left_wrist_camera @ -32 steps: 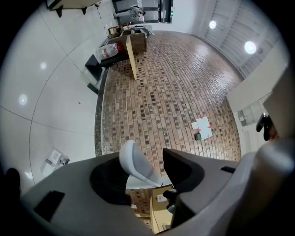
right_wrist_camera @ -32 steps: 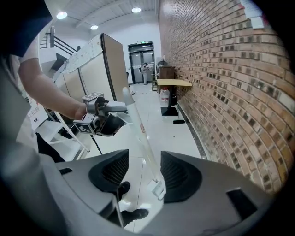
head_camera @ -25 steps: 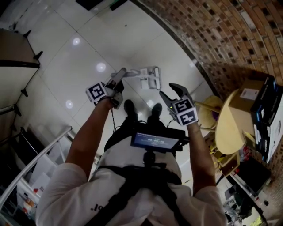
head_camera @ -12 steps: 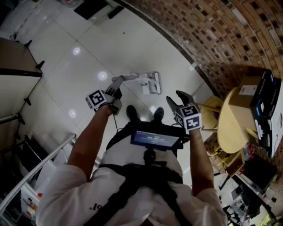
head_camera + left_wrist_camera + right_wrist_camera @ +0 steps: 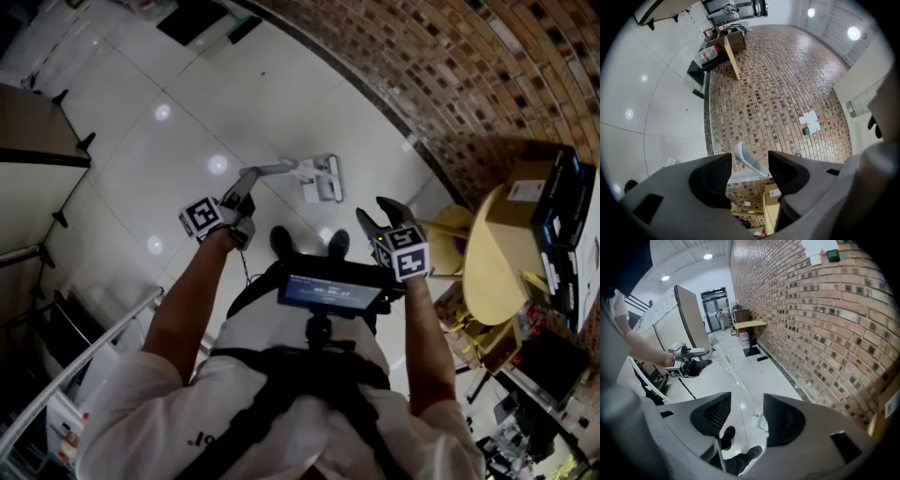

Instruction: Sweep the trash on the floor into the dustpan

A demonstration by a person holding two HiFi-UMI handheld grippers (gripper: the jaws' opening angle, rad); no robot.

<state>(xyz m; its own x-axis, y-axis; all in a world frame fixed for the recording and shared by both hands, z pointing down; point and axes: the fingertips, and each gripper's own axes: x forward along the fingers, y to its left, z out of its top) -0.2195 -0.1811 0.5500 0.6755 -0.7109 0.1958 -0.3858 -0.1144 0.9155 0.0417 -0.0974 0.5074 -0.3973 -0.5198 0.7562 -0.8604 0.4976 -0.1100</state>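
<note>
Fingers [image 5: 710,180] of the left gripper [image 5: 749,161] have just been opening, loose around the handle tip of the white long-handled plastic dustpan [image 5: 321,178], right gripper [image 5: 746,399] gaping empty, pan on the glossy pale floor tiles [image 5: 187,84] at twelve o'clock from the black shoes [image 5: 278,242], so the sweeping looks unstarted.

The floor [image 5: 187,94] is glossy white tile with thin grey joints, the wall [image 5: 450,66] mottled brown-and-tan brick, the dustpan [image 5: 320,178] white, the round worktop [image 5: 483,272] pale yellow wood, and the person's shirt [image 5: 281,427] white under black straps [image 5: 272,380], above black shoes [image 5: 279,242].
</note>
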